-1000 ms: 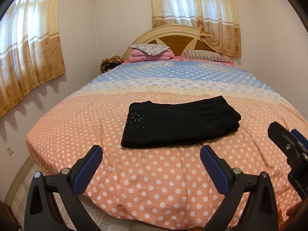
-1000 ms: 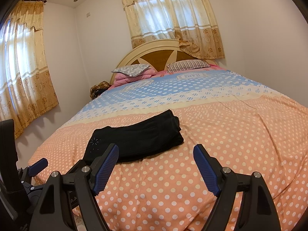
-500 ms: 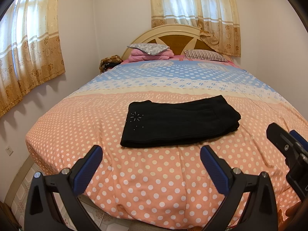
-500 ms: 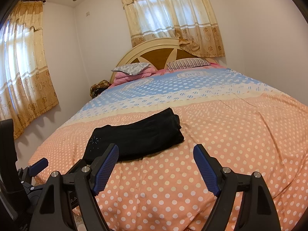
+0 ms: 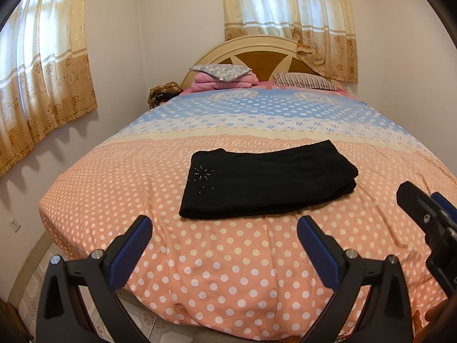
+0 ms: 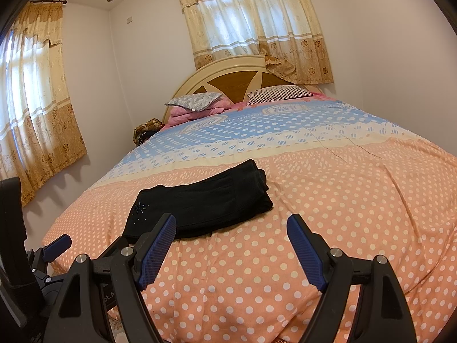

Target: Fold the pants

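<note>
Black pants (image 5: pixel 265 183) lie folded in a flat rectangle on the orange dotted bedspread (image 5: pixel 142 177), with a small sparkly star on their left end. They also show in the right wrist view (image 6: pixel 205 200). My left gripper (image 5: pixel 224 245) is open and empty, held near the foot of the bed, short of the pants. My right gripper (image 6: pixel 231 243) is open and empty, to the right of the pants' near edge. The right gripper's body shows at the right edge of the left wrist view (image 5: pixel 428 220).
The bed fills the room ahead, with pillows (image 5: pixel 222 71) and a pink blanket (image 5: pixel 222 84) at the headboard (image 5: pixel 257 54). Curtained windows (image 5: pixel 288 14) are behind and on the left wall. Tiled floor (image 5: pixel 37 280) shows at lower left.
Both grippers have drifted very slightly; the pants lie unchanged. Both stay open and empty.
</note>
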`<state>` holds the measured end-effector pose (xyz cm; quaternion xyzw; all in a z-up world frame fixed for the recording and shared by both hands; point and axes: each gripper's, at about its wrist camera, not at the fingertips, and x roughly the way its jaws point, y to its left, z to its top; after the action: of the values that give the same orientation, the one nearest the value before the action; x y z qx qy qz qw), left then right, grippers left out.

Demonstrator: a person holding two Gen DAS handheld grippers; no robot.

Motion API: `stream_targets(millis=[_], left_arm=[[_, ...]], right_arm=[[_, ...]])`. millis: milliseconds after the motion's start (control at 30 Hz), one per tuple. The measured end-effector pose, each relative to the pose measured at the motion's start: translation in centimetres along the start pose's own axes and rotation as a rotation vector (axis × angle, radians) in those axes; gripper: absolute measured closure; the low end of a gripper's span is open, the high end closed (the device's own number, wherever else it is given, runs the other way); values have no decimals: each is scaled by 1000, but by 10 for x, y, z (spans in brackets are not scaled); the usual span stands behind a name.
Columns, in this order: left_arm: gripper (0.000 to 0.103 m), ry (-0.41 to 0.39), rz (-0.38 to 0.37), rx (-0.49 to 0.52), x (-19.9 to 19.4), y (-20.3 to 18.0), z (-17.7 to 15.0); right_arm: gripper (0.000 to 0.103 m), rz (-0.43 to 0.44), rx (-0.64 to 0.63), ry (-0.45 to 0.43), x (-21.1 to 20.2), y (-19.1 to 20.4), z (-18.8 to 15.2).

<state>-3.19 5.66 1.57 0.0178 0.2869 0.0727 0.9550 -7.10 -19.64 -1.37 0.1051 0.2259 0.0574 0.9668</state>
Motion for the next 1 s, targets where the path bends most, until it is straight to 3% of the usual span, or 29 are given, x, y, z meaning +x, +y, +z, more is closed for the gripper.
stream_targets(millis=[1000], left_arm=[[0, 12, 10, 18, 7, 4, 0]], right_arm=[[22, 2, 2, 23, 8, -1, -1]])
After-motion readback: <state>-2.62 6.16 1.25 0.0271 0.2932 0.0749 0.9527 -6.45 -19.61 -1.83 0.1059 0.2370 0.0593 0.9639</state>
